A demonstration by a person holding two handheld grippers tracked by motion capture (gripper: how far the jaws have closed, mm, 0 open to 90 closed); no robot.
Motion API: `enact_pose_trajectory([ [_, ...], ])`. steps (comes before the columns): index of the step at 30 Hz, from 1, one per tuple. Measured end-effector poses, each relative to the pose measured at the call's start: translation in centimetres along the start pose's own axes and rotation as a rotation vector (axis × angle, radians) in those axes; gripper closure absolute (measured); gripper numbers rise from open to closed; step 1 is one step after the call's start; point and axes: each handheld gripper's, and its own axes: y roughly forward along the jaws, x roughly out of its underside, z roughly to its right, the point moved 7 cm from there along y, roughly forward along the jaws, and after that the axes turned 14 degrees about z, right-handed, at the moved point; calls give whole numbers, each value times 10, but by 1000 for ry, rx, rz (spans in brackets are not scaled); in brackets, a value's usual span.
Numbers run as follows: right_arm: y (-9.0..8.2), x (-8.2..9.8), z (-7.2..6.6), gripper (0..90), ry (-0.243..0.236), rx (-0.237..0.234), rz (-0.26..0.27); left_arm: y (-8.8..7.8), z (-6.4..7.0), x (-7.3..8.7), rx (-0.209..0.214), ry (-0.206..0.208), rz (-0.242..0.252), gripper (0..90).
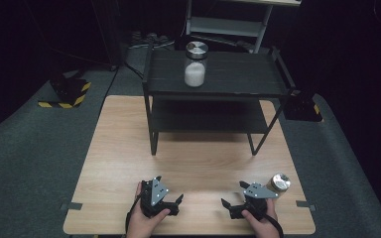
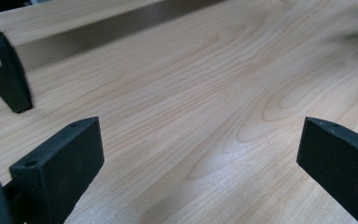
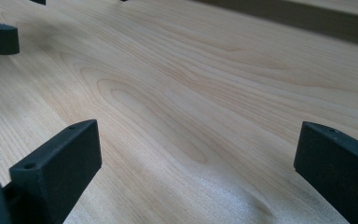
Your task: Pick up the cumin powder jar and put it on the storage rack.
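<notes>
Small jar [image 1: 278, 183], gold lid, stood just right of right hand-held gripper [image 1: 234, 207]; both hand-held grippers, left [image 1: 175, 204] included, gaped apart.

Person's forearms cut off by near edge in high view; hands mostly covered by left gripper [image 1: 171, 202] and right gripper [image 1: 234, 206]. Small jar [image 1: 278, 183] at right gripper's far right side: contents too small to tell. Rack [image 1: 218, 74] lower shelf in shadow, detail lost. Left gripper view: rack leg [image 2: 4, 77] cut off at top edge. Right gripper view: other gripper's jaw cropped at far left.
</notes>
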Motion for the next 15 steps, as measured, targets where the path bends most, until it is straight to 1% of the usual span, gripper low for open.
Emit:
enact_pose_trajectory([
  [2,0,0,0,7,-1,-3,2,0,-1,0,-10,-7,3,8],
  [3,0,0,0,7,-2,-5,2,0,-1,0,-14,-3,0,8],
  [6,0,0,0,7,-1,-7,1,1,2,-1,-9,21,-7,8],
  [9,-1,1,0,7,3,-6,5,2,4,-2,-21,36,-18,9],
  [11,-1,1,1,7,-3,-14,7,1,5,-1,-9,48,-17,9],
  [14,0,0,1,7,-8,-26,4,0,7,-1,-11,51,-11,9],
  [15,0,0,2,8,-6,-31,1,-1,8,0,-16,45,-6,9],
])
